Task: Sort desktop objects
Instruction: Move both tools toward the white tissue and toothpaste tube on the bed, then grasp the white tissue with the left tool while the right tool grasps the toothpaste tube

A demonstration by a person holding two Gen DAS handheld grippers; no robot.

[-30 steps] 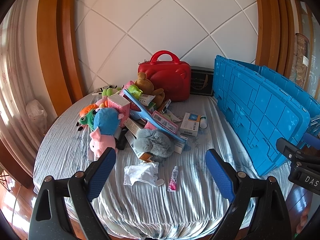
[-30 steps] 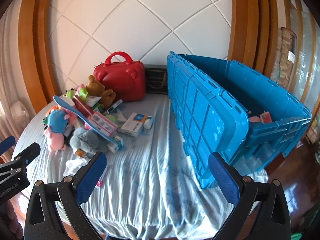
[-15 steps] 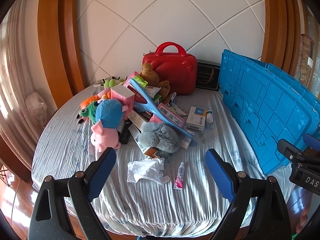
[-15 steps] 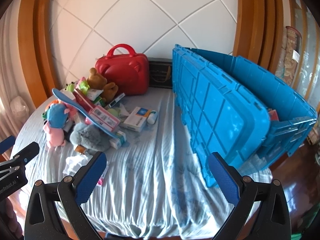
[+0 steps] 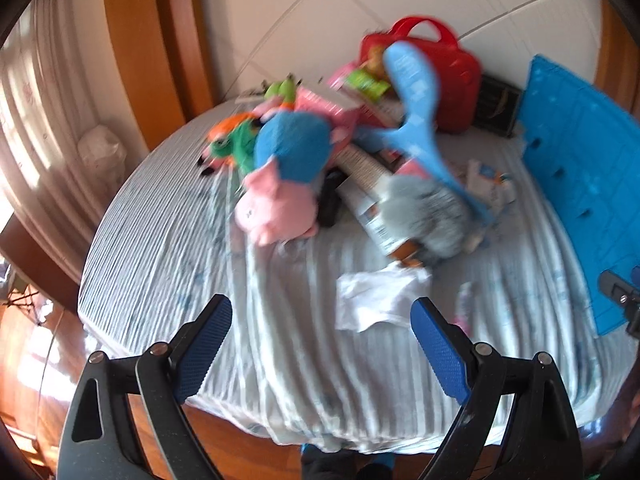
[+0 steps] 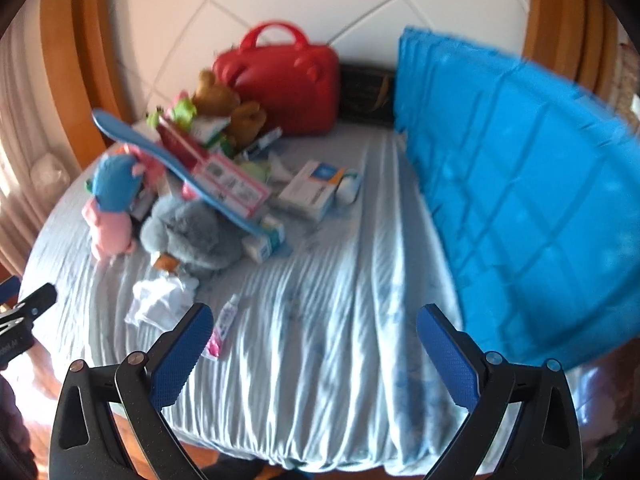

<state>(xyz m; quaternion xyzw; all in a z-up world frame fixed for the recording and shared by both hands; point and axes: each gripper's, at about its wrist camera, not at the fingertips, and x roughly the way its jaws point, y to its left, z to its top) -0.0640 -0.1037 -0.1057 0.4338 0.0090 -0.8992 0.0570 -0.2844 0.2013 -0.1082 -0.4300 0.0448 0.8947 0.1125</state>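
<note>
Near the bed's front edge, my left gripper (image 5: 322,344) and right gripper (image 6: 312,344) hang wide, empty. Approach step, I judge; next, close on the white tissue (image 5: 376,300).

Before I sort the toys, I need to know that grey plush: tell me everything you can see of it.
The grey plush is a fluffy, rounded soft toy lying on the striped cloth at the near edge of the pile. The long blue plastic paddle rests across its top, boxes press against it, and crumpled white tissue lies just before it. Its face is not visible.
</note>
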